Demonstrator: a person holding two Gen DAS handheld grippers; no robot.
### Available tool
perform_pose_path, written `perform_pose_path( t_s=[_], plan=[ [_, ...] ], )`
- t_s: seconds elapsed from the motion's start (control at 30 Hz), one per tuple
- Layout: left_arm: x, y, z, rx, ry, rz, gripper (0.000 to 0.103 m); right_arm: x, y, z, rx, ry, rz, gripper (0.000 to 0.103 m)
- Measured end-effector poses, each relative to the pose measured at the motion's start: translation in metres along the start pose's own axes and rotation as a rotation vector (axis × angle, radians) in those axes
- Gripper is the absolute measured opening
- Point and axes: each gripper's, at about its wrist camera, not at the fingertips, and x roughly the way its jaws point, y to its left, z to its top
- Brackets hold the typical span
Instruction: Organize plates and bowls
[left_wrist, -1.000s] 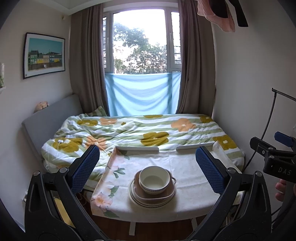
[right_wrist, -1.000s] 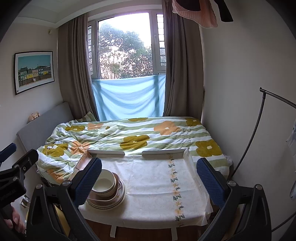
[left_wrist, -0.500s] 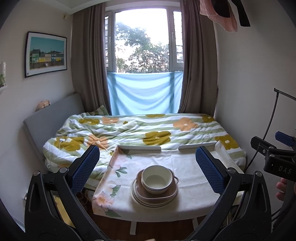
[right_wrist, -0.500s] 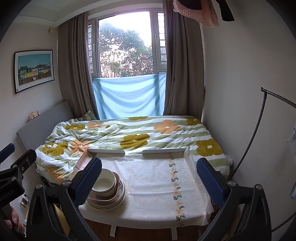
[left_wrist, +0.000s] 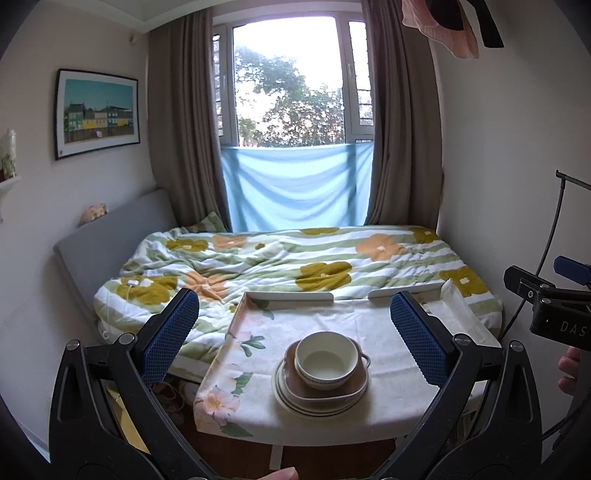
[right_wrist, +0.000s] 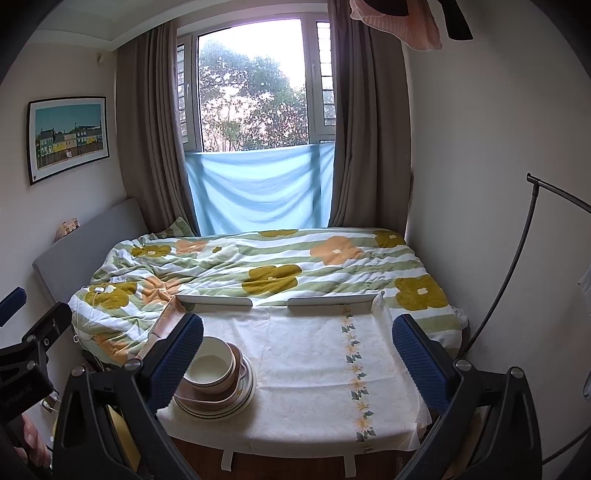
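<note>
Cream ceramic bowl (left_wrist: 327, 359) sits nested in a brown square dish with small handles (left_wrist: 325, 387), atop round striped plates (left_wrist: 295, 402), all on the floral-clothed table (left_wrist: 373, 325) ahead of and below my left gripper (left_wrist: 294, 338). I judge they're stacked to save space. My right gripper (right_wrist: 297, 357) has the stack by its left finger. Both spread wide, holding nothing. Since a second ago I've drifted slightly nearer; the stack hasn't moved.
</note>
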Motion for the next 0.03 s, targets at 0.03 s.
perform_pose_path(
  t_s=[0.03],
  plan=[
    [0.0017, 0.0010, 0.0002, -0.001, -0.002, 0.002, 0.103, 0.0018, 0.0008, 0.0004, 0.001, 0.004, 0.001, 0.102]
  ],
)
